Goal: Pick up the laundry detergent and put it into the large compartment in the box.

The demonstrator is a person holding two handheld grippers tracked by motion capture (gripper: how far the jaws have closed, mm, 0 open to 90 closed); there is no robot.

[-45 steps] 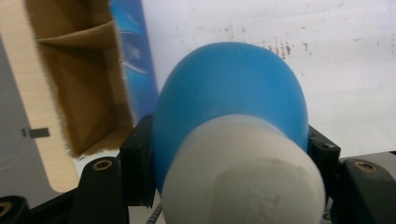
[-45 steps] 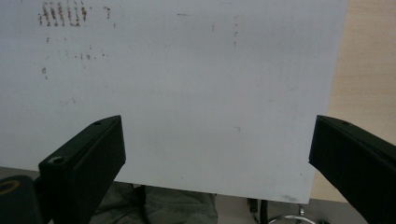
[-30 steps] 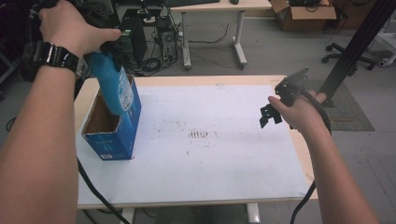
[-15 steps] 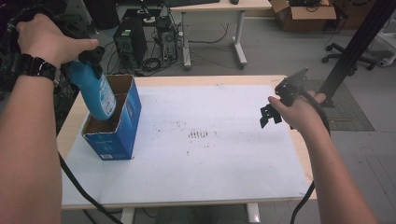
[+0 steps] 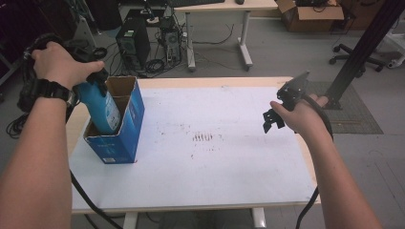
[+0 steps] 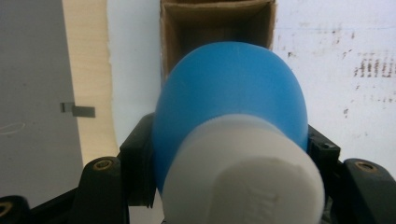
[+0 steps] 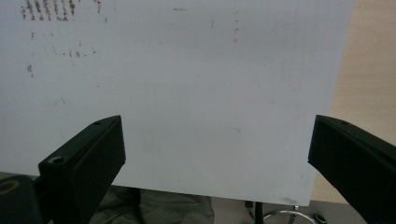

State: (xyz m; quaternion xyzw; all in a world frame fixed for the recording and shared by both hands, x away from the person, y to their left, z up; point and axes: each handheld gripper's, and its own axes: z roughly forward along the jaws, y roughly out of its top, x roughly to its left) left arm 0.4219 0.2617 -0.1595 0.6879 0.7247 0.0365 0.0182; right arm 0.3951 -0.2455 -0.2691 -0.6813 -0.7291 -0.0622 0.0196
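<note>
Over the blue box (image 5: 116, 125), the left gripper (image 5: 90, 81) pinches a blue bottle (image 6: 231, 98), its cap lettering unreadable; the right gripper (image 5: 273, 121) is spread.

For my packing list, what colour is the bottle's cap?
White, clearest in the left gripper view: cap.

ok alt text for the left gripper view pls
A blue bottle with a white cap is clamped between the left gripper's black jaws, pointing down into an open cardboard box. The box stands on a white table cover.
</note>
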